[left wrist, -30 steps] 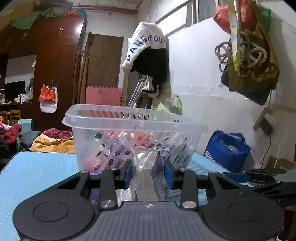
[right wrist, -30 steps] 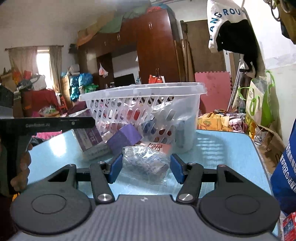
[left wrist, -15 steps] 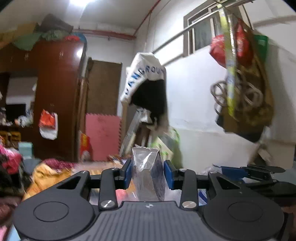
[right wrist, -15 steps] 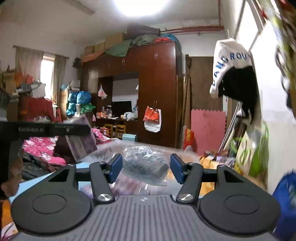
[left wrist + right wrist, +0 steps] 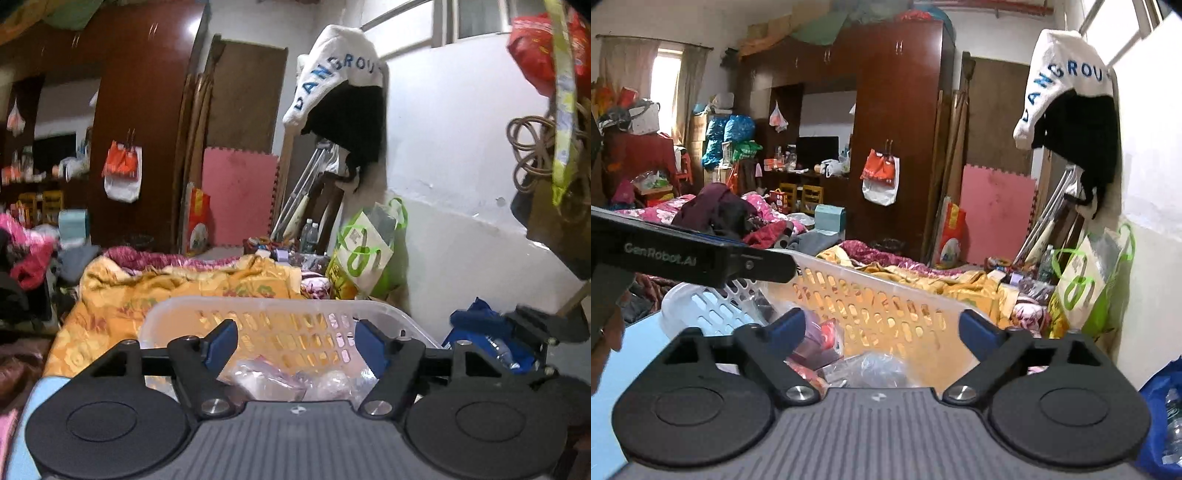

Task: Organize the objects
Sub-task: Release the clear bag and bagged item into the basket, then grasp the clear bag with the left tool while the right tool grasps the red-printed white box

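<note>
A clear plastic basket (image 5: 280, 310) with slotted walls stands on the blue table; it also shows in the right wrist view (image 5: 871, 295). My left gripper (image 5: 295, 343) is open and empty above the basket. Wrapped packets (image 5: 280, 384) lie inside below it. My right gripper (image 5: 882, 328) is open and empty over the basket, with a clear-wrapped packet (image 5: 875, 369) and red packs (image 5: 827, 332) in the basket beneath. The left gripper's black body (image 5: 683, 254) crosses the left of the right wrist view.
The blue table top (image 5: 631, 354) shows at the left. A white wall (image 5: 461, 221) is close on the right, with hanging bags (image 5: 550, 155) and a blue bag (image 5: 484, 332) below. A bed with orange bedding (image 5: 166, 291) lies beyond the basket.
Both grippers lifted their wrapped packets from the table, carried them over the basket and opened. The packets now lie inside the basket.
</note>
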